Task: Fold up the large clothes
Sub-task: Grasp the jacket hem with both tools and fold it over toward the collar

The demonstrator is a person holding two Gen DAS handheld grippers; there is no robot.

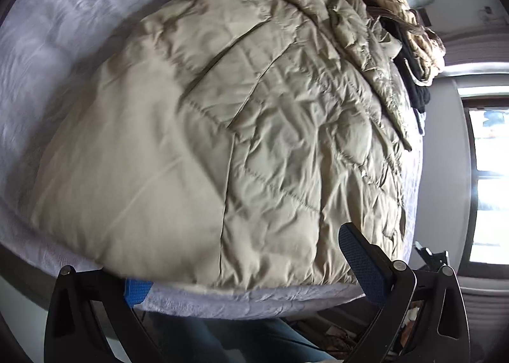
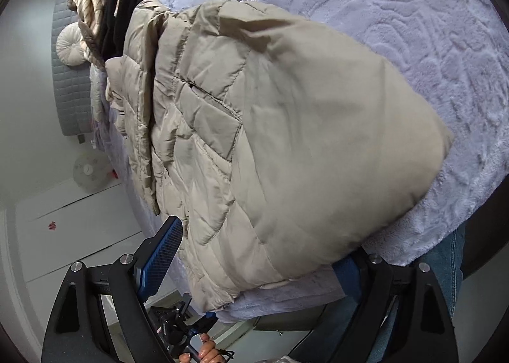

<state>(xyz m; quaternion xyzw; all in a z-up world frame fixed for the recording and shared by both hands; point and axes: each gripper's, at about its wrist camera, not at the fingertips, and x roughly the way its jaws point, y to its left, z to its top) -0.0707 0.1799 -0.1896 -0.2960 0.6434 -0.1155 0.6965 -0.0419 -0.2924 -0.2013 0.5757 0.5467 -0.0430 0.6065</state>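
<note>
Your beige quilted jacket (image 1: 241,127) lies spread across the pale lavender textured bedspread (image 1: 63,29), with its near hem reaching close to the edge of the bed in front of you. Its fabric is a matte tan shell stitched into puffy panels; the quilted part is heavily creased and catches the light, while a smooth, unquilted panel on one side looks flatter and paler. A slanted pocket flap sits on the quilted front, and a sleeve lies folded over the body toward the far end, where the collar bunches up. In the right wrist view the same jacket (image 2: 286,140) shows the smooth panel uppermost and the quilted panels running along its left, with the pocket opening visible as a short dark slit. Beyond the collar rests a heap of other clothes (image 1: 410,45), striped cream and black, just beside the jacket. Your left gripper (image 1: 248,264) stands wide, its blue-padded fingers (image 1: 359,261) straddling the near hem, one finger partly hidden beneath the cloth, with nothing pinched. Your right gripper (image 2: 254,254) is likewise spread wide, one blue pad clear at the jacket's edge and the other tucked under the hem; the pads do not press on the fabric.
</note>
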